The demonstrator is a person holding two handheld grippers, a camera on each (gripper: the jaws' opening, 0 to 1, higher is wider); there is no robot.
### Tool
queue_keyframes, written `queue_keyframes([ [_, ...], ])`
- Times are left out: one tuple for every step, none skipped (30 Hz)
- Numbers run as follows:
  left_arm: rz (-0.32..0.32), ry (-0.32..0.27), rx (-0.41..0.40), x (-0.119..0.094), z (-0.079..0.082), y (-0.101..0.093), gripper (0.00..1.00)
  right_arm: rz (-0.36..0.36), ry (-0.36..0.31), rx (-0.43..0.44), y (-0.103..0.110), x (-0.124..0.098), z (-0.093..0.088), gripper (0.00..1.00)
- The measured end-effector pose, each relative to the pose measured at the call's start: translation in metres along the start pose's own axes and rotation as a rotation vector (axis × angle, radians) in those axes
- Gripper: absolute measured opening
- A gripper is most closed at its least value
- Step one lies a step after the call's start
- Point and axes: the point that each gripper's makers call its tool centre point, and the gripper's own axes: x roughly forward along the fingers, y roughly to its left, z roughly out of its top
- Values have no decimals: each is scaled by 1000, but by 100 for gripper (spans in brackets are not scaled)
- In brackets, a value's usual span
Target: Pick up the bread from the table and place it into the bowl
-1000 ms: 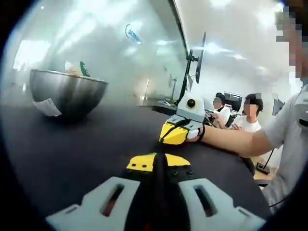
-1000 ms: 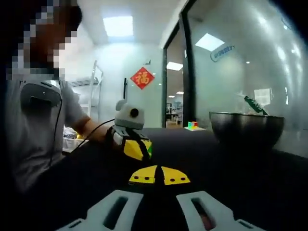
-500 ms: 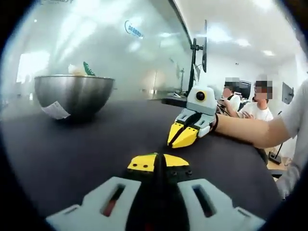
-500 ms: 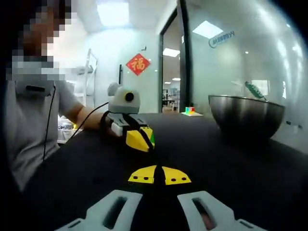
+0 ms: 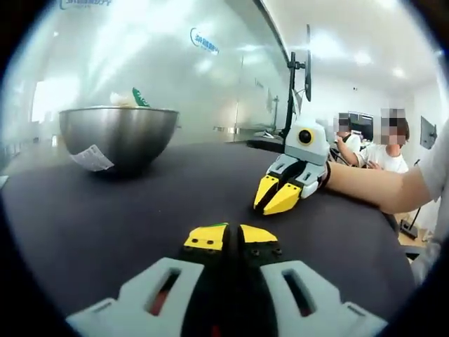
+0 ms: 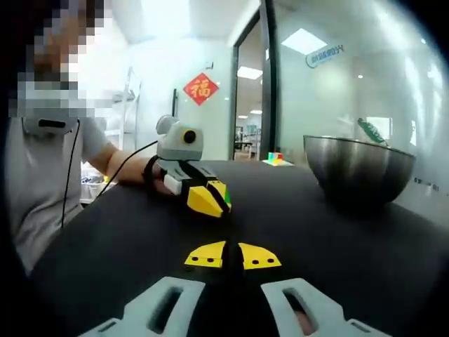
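Both hand-held grippers (image 5: pixel 229 236) (image 6: pixel 233 256) stayed pressed together, empty, edging closer over the surface (image 5: pixel 105 210); bread apparently already in steel bowl (image 5: pixel 118 135).

— Was there anything readable?
— A red diamond sign (image 6: pixel 200 88) on the far wall carried the gold character 福.
— Anything else?
— A blue logo (image 6: pixel 324 56) on the glass partition and a white label (image 5: pixel 90 159) on the steel bowl (image 5: pixel 119 135), both too blurred to read.
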Motion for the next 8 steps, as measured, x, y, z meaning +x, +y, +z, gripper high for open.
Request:
queue_keyframes([
  [-2,2,7,0,0,-1,0,-1,5,-4,0,0,-1,4],
  [-2,5,15,0,-1,-2,0,-1,9,-7,0,1,-1,4],
  [-4,9,23,0,-2,-2,0,-1,13,-11,1,1,-2,4],
  [-5,12,31,1,-2,-2,0,-2,19,-17,3,3,-3,4],
  [-5,15,39,1,-3,-2,0,-4,25,-22,4,3,-4,4],
  [-5,17,45,2,-3,-2,0,-5,29,-27,3,4,-4,5],
  [-7,21,51,1,-4,-4,0,-6,32,-31,3,4,-5,6],
  [-7,25,54,1,-4,-4,0,-7,35,-34,3,3,-6,6],
])
